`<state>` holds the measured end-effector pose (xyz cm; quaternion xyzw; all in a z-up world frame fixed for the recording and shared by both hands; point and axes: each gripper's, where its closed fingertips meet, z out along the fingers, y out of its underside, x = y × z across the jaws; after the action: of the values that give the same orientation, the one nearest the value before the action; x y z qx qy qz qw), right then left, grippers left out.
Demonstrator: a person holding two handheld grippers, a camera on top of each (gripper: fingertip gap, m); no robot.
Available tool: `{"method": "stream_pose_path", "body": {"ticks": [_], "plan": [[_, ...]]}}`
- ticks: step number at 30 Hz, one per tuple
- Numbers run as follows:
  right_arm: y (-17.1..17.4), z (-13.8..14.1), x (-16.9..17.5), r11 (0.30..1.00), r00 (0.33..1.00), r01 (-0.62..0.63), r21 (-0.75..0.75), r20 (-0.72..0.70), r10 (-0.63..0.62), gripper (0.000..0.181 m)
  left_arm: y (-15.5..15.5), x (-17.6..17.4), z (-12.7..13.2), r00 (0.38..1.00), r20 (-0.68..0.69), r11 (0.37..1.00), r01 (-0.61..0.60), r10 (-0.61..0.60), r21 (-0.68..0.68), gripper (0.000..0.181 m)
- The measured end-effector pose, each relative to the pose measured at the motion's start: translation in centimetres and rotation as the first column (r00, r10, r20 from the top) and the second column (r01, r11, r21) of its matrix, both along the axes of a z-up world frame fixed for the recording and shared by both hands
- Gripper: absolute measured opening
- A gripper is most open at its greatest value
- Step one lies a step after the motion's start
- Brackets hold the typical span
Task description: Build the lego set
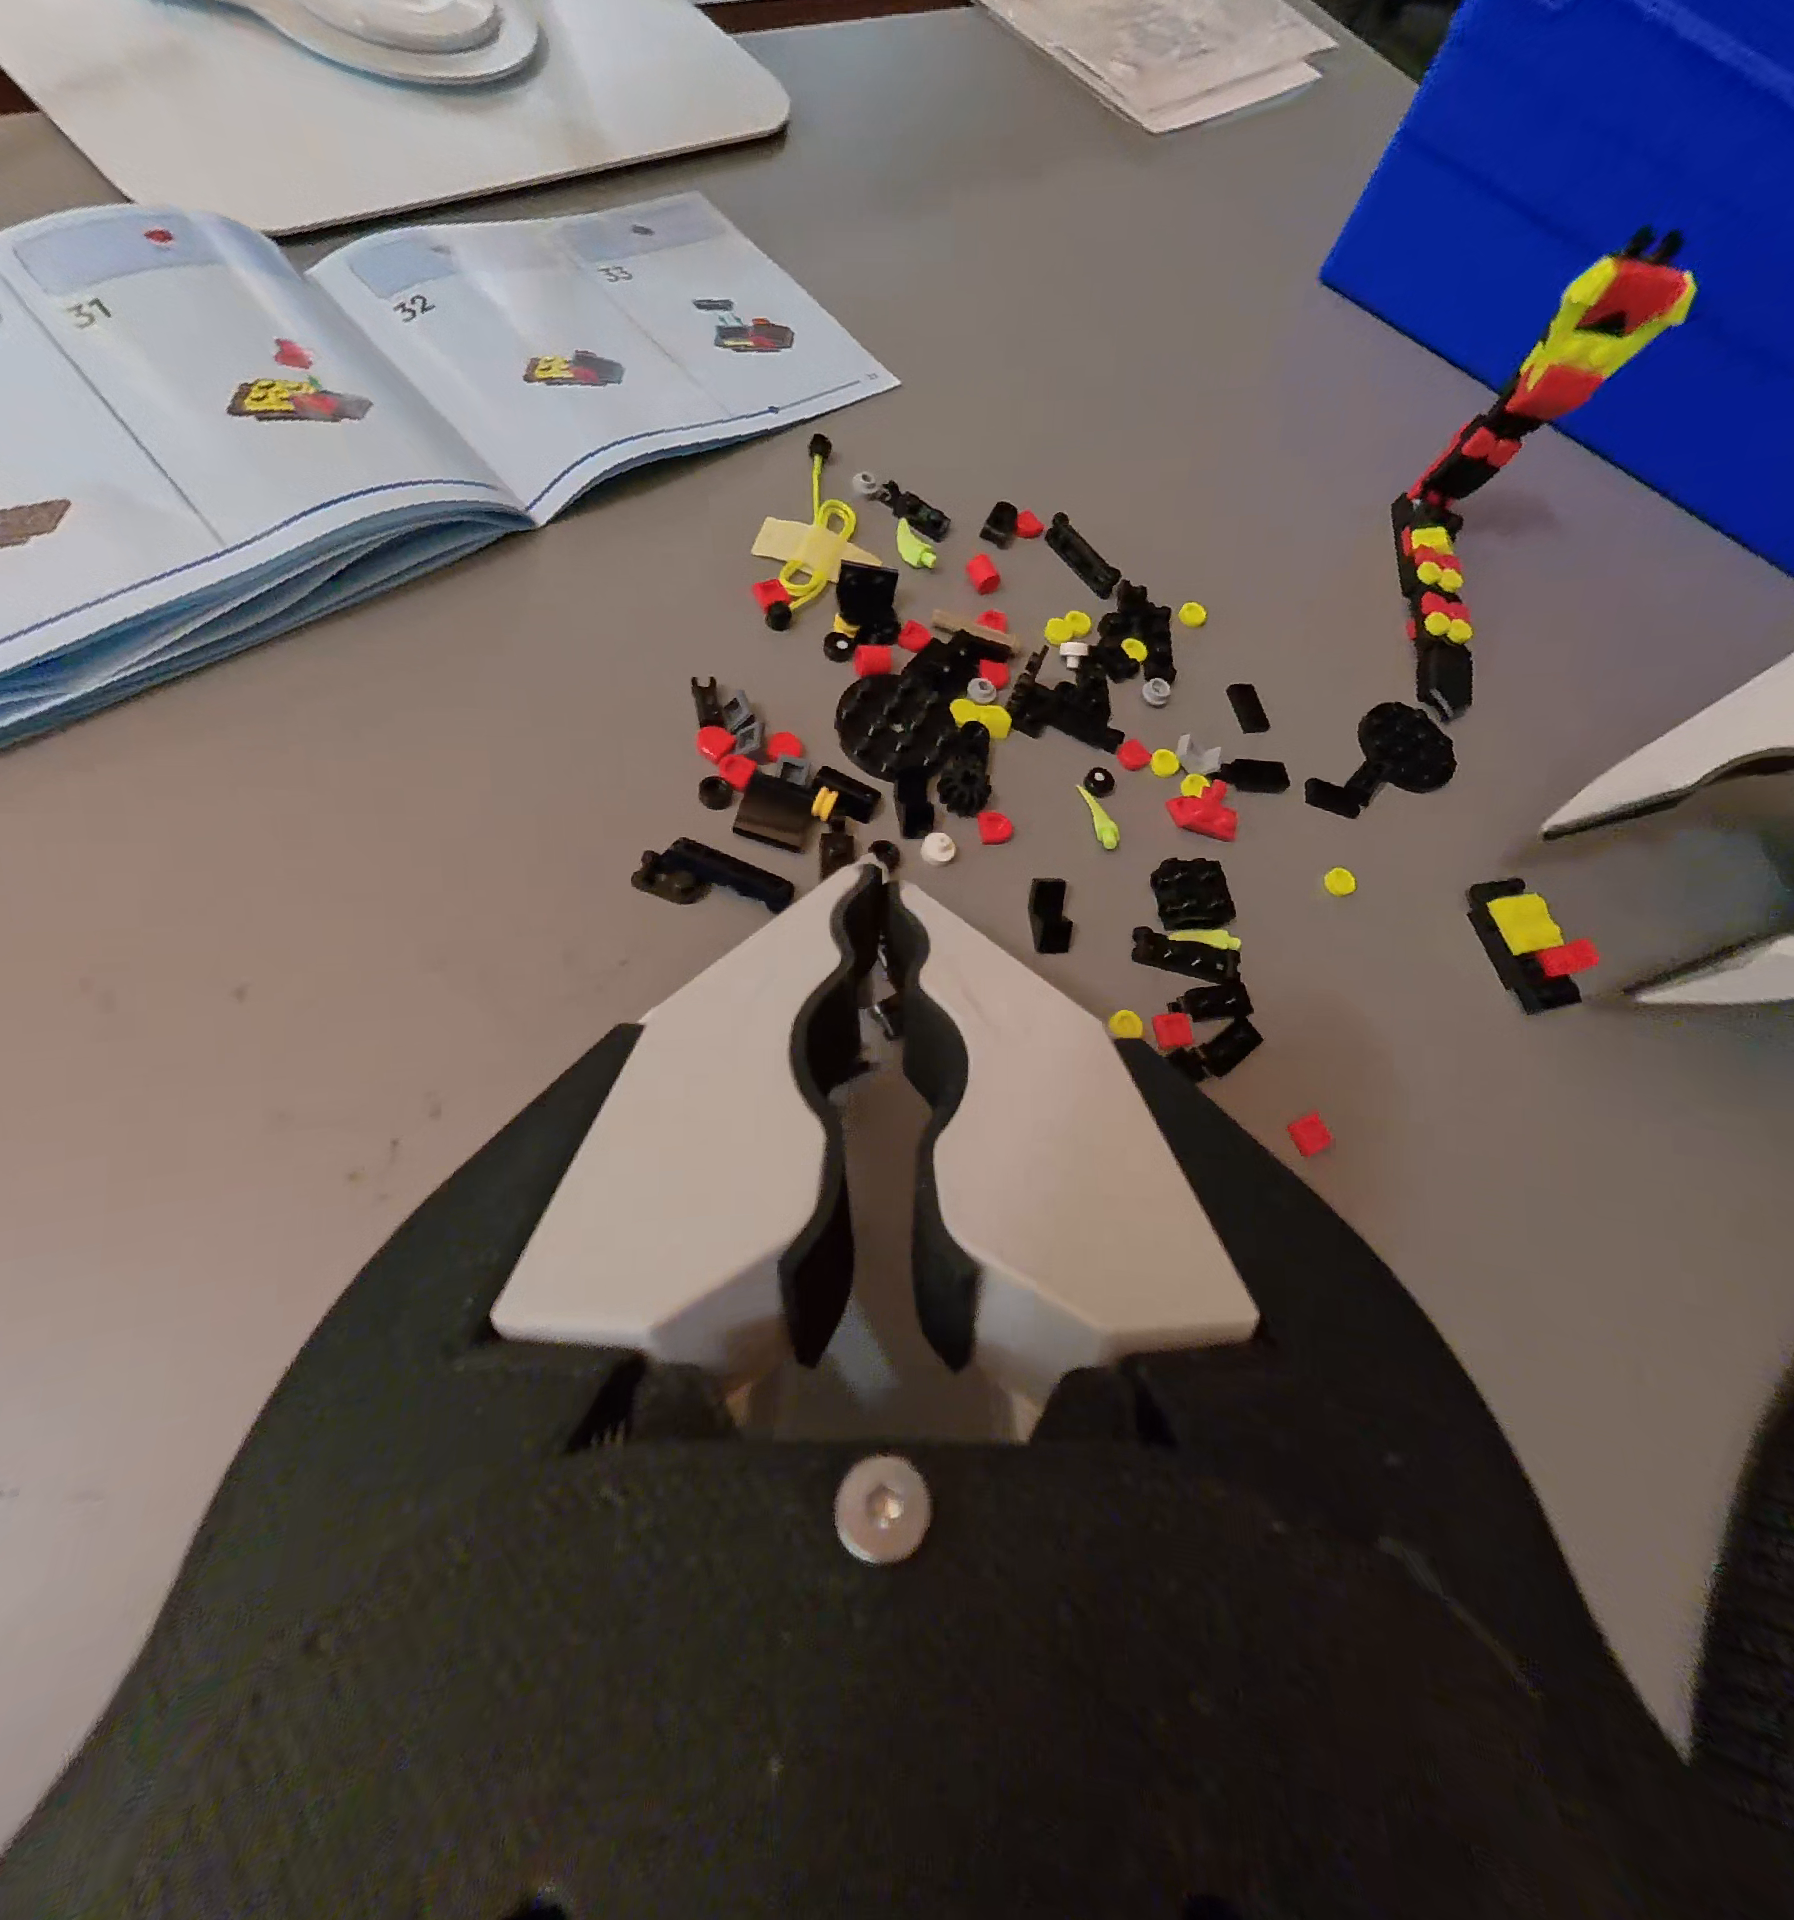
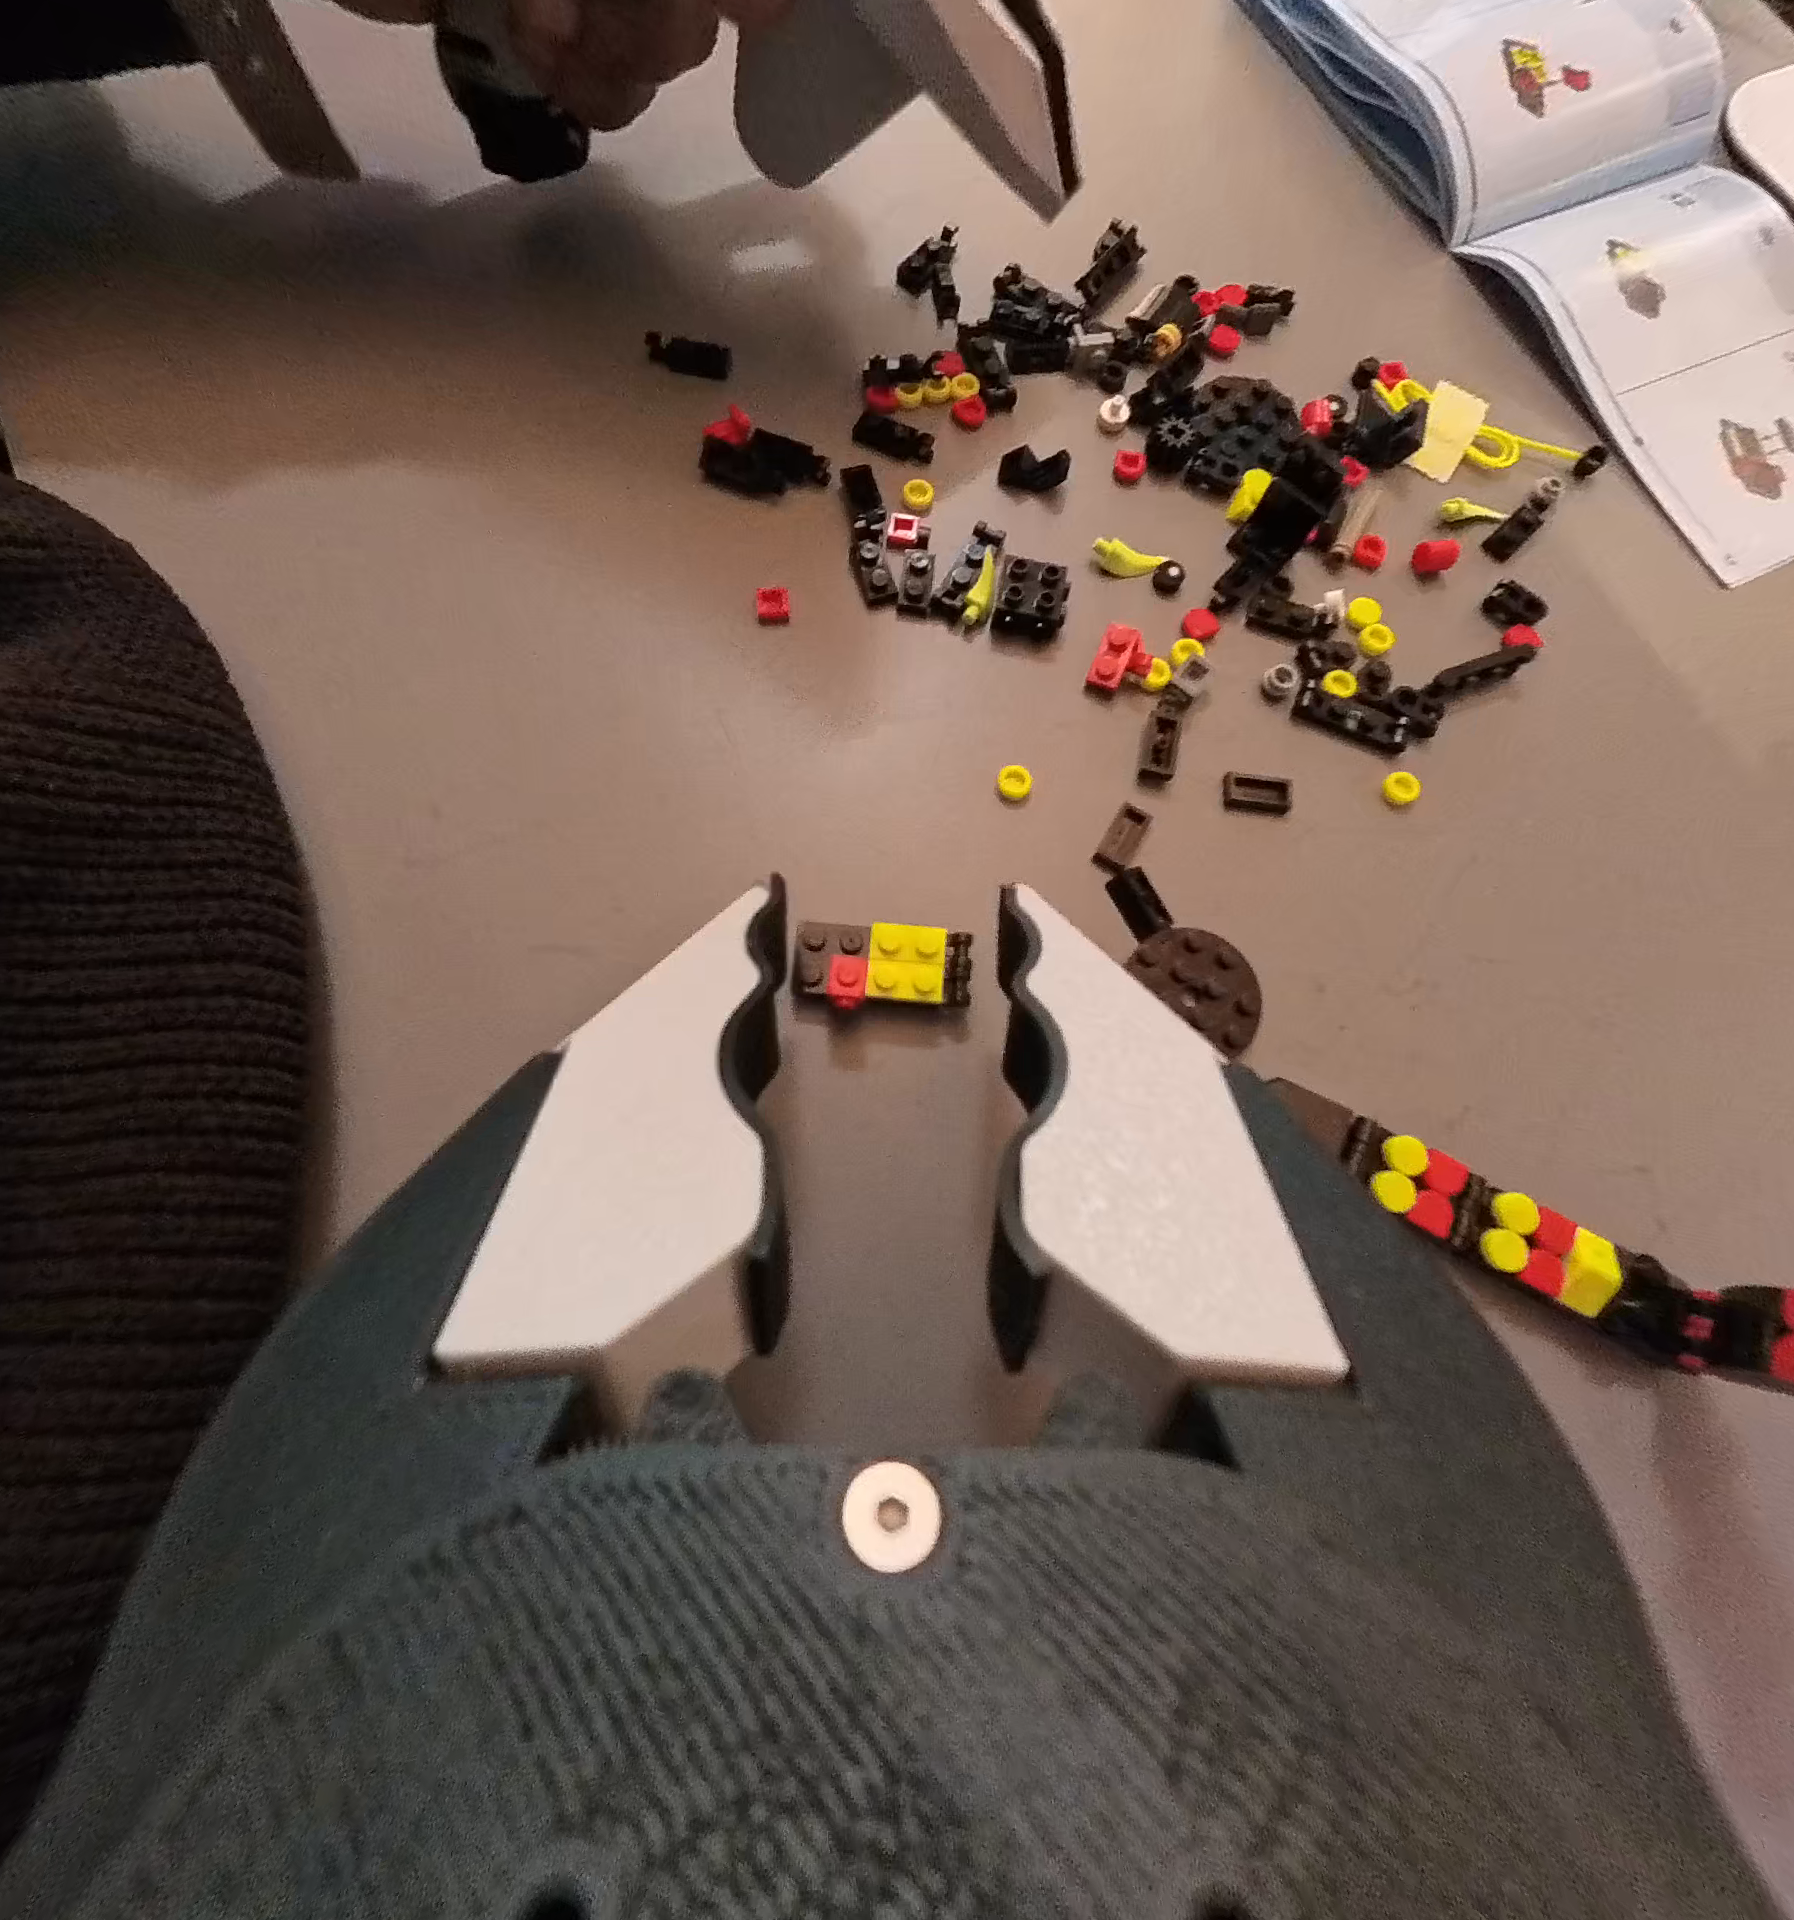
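My left gripper [image 1: 877, 881] is shut, its tips at the near edge of the pile of loose lego pieces [image 1: 976, 707]. A small black round piece [image 1: 884, 854] sits right at the tips. This gripper also shows in the right wrist view [image 2: 1059, 197], raised over the pile [image 2: 1184, 468]. My right gripper [image 2: 888, 904] is open around a small assembly [image 2: 882, 966], a black plate with yellow and red bricks lying on the table. There is a gap between the assembly and each pad. The assembly [image 1: 1527, 940] and the right gripper [image 1: 1589, 914] also show in the left wrist view.
A long red, yellow and black model [image 1: 1444, 582] lies on the table with its head raised against a blue box [image 1: 1651, 156]; it also shows in the right wrist view [image 2: 1495, 1226]. An open instruction booklet [image 1: 249, 436] lies at the left. A black round plate [image 2: 1199, 987] lies beside my right finger. A dark sleeve [image 2: 93, 935] fills the left. The left gripper's tips are roughly 20 centimetres from the right gripper's. To reach the small black round piece [image 1: 884, 854] in a straight line is about 4 centimetres for my left fingers, about 15 centimetres for my right. It turns up in the right wrist view [image 2: 1113, 380] as well.
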<state>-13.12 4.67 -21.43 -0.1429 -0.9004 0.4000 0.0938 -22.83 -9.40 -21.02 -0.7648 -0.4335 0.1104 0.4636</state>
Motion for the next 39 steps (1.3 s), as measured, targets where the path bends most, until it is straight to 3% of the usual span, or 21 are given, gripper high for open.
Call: {"method": "stream_pose_path", "body": {"ticks": [7,33,36,39], "plan": [[-0.1,0.1,-0.5,1.0,1.0,0.021,-0.013,0.011,-0.021,0.03,0.7,0.3,-0.1,0.997,-0.064,0.996,0.034,-0.04,-0.085,0.0],[-0.3,0.4,0.0,1.0,1.0,0.007,-0.003,-0.026,-0.007,0.029,1.7,1.3,-0.5,0.993,-0.017,0.991,0.113,-0.115,-0.072,0.0],[-0.4,0.4,0.1,1.0,1.0,0.006,-0.007,-0.025,-0.006,0.028,2.7,2.8,0.1,0.971,-0.017,0.97,0.237,-0.238,-0.052,0.0],[-0.4,0.6,0.2,1.0,1.0,0.004,-0.011,-0.025,-0.004,0.028,2.7,6.0,0.1,0.902,0.0,0.896,0.428,-0.431,-0.12,0.0]]}}
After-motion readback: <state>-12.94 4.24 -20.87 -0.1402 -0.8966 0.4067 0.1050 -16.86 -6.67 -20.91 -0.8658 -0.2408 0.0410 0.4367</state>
